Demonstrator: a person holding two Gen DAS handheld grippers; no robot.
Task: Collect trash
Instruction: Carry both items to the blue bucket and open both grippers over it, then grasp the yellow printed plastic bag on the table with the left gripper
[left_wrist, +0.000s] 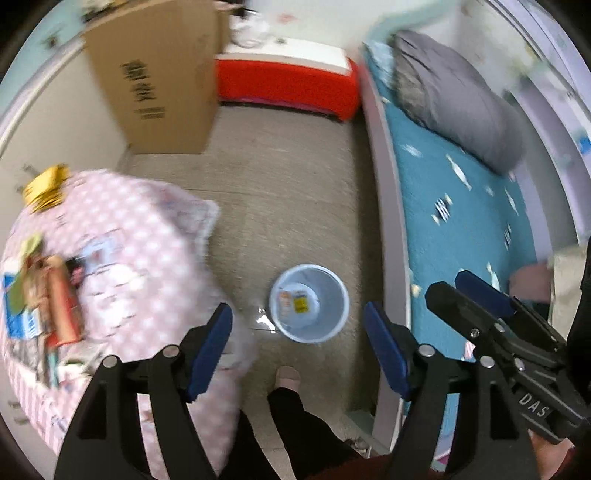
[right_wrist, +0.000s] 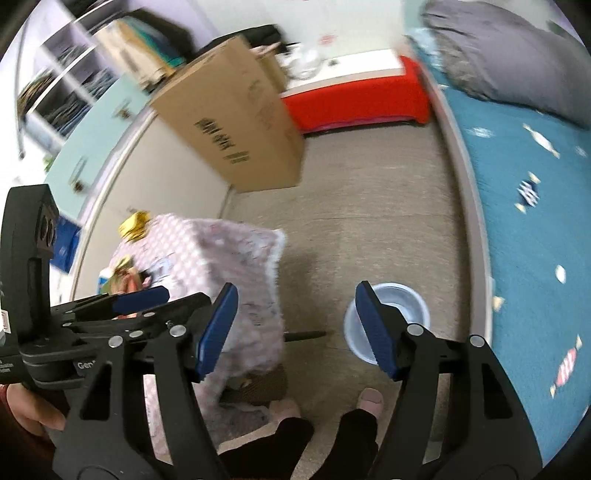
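Note:
A pale blue waste bin stands on the carpet with two wrappers lying in its bottom. My left gripper hangs high above it, open, with nothing between its blue pads. My right gripper is also open and empty, and the bin shows partly behind its right finger. A pink dotted cloth covers a low table on the left, where colourful packets and a gold wrapper lie. A scrap of clear plastic lies on the floor beside the bin.
A tall cardboard box leans against the cabinet at the back left, with a red chest behind it. A bed with a teal blanket and a grey pillow runs along the right. The person's legs and feet stand below the grippers.

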